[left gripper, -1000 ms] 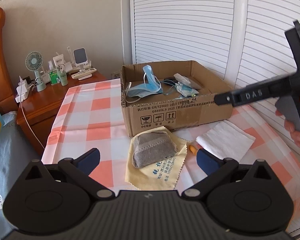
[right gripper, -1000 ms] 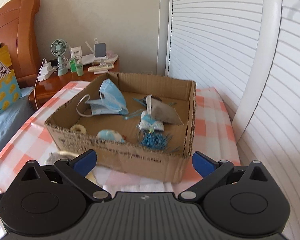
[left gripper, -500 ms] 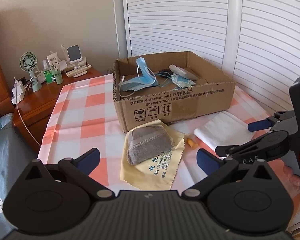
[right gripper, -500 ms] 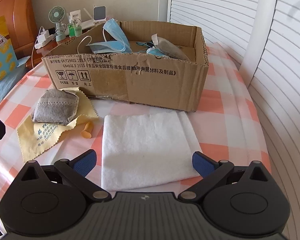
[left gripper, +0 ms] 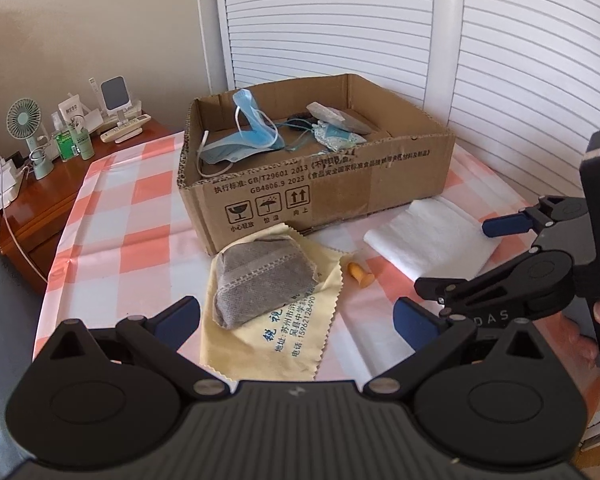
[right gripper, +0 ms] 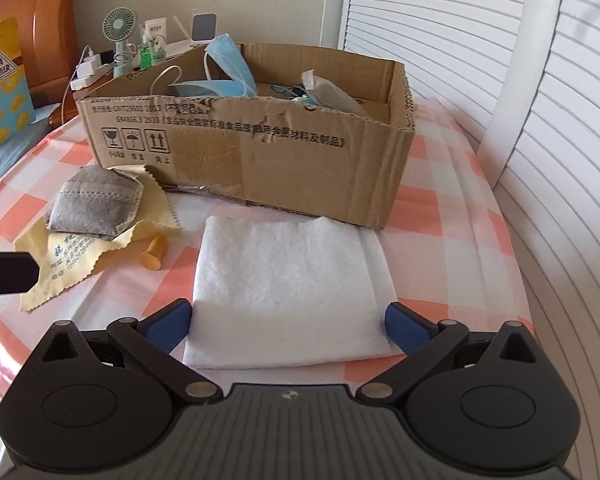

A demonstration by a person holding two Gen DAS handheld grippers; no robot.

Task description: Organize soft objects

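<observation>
Since a second ago the right claw (right gripper: 288, 326) has swung down from above the cardboard box (right gripper: 260, 160) to the white folded cloth (right gripper: 288, 284), and now sits low with its jaws released, spread either side of the cloth's near edge, probably to pinch it. On the bench (right gripper: 452, 216), the cloth lies just in front of the box, flat and not yet lifted. Left of the cloth, nearer the box's front corner, lie a small orange earplug (right gripper: 154, 254) and a grey mask (right gripper: 96, 208) resting on a yellow wiping cloth (right gripper: 100, 254). Above that pair the left claw (left gripper: 296, 322) hangs, released and empty, seemingly waiting its turn. Farther back, inside the box, lie blue masks (left gripper: 248, 136) already sorted.
</observation>
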